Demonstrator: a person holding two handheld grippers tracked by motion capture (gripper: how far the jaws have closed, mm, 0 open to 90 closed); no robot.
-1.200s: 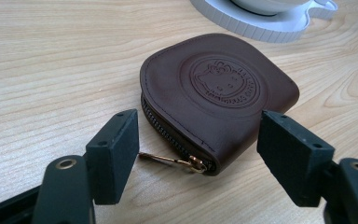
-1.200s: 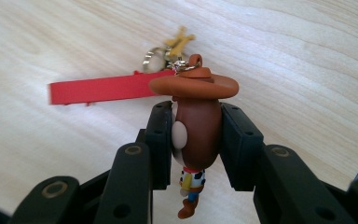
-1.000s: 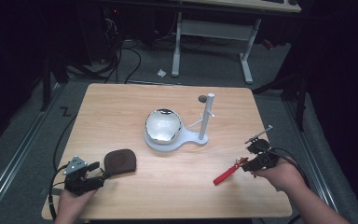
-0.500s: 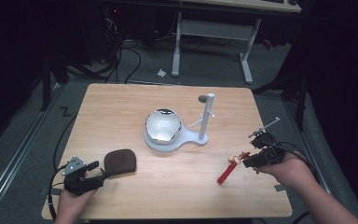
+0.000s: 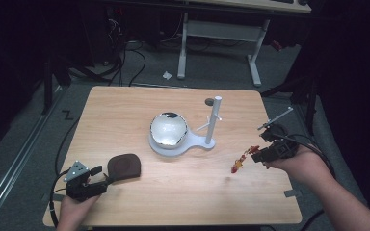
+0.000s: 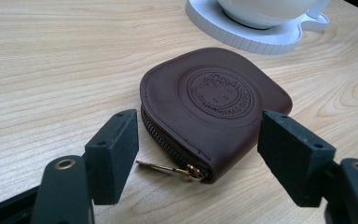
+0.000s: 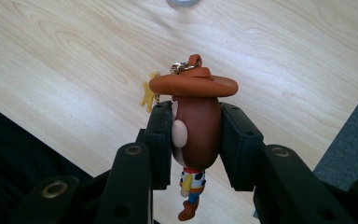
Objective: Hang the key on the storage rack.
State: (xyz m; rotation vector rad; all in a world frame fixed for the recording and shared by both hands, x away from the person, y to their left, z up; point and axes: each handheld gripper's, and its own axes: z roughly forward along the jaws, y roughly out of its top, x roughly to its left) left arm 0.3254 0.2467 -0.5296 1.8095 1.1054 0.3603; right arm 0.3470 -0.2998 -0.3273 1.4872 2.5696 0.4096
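Observation:
A small cowboy figure keychain (image 7: pixel 196 116) with a brown hat and a metal ring on top is clamped by its head between the pads of my right gripper (image 7: pixel 196 135), lifted off the table. In the high view it hangs at the table's right (image 5: pixel 243 160) from the right gripper (image 5: pixel 257 155). A brown round zip pouch (image 6: pixel 209 112) with an embossed emblem lies flat at the front left (image 5: pixel 124 166). My left gripper (image 6: pixel 196 149) rests on the table, open, its pads either side of the pouch's zip end without touching it; in the high view, the left gripper (image 5: pixel 99 177) sits just left of the pouch.
A white stand (image 5: pixel 207 142) with a shiny bowl-like dome (image 5: pixel 168 129) and an upright post (image 5: pixel 214 118) sits mid-table. A small dark disc (image 5: pixel 209 101) lies behind the post. The table's right edge (image 5: pixel 289 163) is close under my right hand. Floor, cables and a desk frame lie beyond.
My right gripper has risen with the cowboy keychain and shifted slightly right and back. The left gripper and the pouch have stayed where they were.

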